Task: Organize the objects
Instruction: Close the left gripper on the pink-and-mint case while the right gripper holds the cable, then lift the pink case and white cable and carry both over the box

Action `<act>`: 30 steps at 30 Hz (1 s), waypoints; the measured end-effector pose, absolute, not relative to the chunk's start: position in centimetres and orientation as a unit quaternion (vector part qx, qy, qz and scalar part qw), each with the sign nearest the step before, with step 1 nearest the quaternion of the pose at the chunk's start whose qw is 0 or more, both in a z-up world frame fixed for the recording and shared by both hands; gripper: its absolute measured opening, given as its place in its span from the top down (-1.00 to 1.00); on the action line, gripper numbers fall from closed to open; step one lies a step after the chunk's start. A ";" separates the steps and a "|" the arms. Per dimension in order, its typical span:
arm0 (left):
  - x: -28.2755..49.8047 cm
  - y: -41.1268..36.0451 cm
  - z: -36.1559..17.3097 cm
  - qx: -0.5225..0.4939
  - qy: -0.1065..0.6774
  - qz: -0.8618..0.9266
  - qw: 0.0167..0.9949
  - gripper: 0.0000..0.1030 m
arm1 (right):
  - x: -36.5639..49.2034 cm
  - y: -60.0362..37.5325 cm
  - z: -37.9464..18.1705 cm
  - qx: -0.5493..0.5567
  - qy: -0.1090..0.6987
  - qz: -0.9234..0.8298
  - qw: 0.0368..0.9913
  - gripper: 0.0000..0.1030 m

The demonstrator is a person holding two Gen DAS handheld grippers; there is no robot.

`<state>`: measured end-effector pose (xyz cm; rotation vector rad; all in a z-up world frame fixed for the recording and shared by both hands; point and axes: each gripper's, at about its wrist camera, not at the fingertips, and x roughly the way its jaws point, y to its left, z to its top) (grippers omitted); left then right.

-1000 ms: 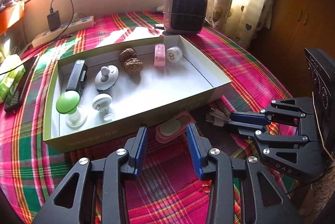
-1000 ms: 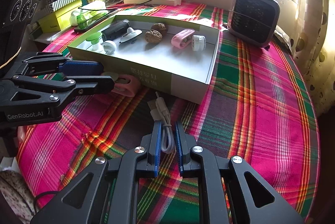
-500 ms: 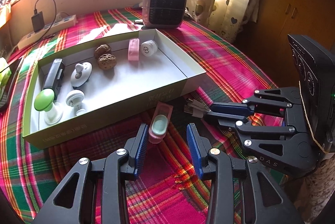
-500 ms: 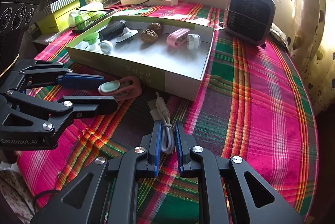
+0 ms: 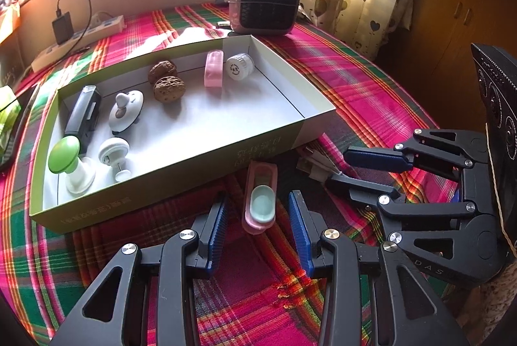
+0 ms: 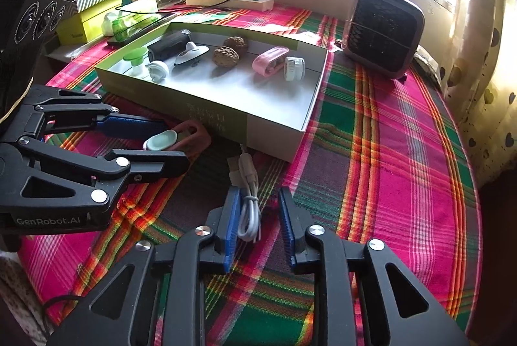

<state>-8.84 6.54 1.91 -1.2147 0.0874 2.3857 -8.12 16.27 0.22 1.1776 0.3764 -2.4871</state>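
Observation:
A pink case holding a pale green piece [image 5: 260,203] lies on the plaid cloth just in front of the shallow green-walled box [image 5: 181,171]. My left gripper [image 5: 258,216] stands open around it, with a gap on each side. The right wrist view shows the same case [image 6: 194,135] between the left gripper [image 6: 171,142]. A coiled white USB cable [image 6: 248,210] lies between the fingers of my right gripper [image 6: 258,223], whose jaws are opening. The cable rests near the left pad and the right pad is clear of it. In the left wrist view the right gripper [image 5: 342,169] points at the cable [image 5: 315,165].
The box [image 6: 206,113] holds two walnuts [image 5: 166,84], a pink piece, a white cap, a black device and knob-shaped items. A small heater [image 5: 266,3] stands behind it, and a power strip [image 5: 80,42] lies by the wall. A curtain and a wooden cupboard are at the right.
The right gripper's jaws, shut on the cable before, have parted. The pink case now lies lengthwise and deeper between the left fingers.

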 end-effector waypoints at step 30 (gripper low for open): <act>-9.2 6.5 1.8 -0.436 0.029 0.876 0.203 0.59 | -8.7 15.4 0.1 0.416 0.112 -0.878 0.207 0.62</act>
